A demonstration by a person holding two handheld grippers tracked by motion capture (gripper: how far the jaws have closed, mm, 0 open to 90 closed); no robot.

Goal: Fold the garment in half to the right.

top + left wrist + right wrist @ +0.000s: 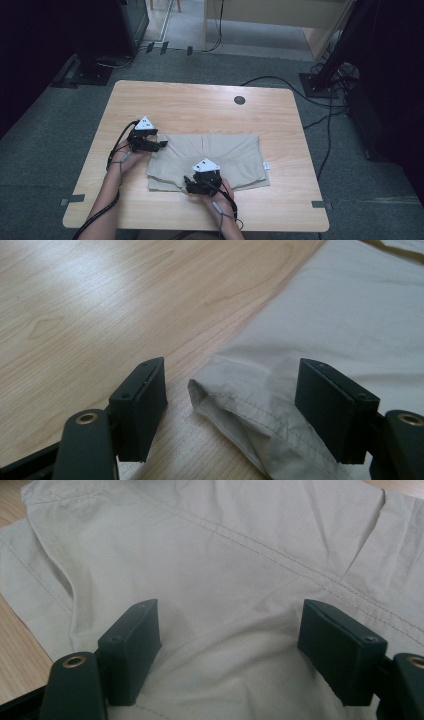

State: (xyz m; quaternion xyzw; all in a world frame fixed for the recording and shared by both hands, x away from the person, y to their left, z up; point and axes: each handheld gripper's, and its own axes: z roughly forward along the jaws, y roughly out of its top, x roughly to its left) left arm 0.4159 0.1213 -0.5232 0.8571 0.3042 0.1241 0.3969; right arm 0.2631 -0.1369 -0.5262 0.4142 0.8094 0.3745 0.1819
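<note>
A beige cotton garment, folded flat into a rough rectangle (210, 160), is seen lying in the middle of the light wooden table (200, 105), nearer the person's edge. It appears to be a pair of shorts or a similar stitched piece, though the exact kind cannot be told. The folding is judged to be partly done: the cloth is already doubled into a compact shape, with a white label (266, 165) showing at its right edge, but the left end is uneven and a further fold seems to be left. The left gripper (159, 145) is placed at the garment's far left corner, its jaws spread wide on either side of a hemmed corner of the cloth (235, 405), which is not yet pinched. The right gripper (190, 184) is set over the near edge, its jaws likewise wide apart above the fabric (225, 630), with nothing clamped. Both grasps are judged still to be made before the next fold can be carried out.
</note>
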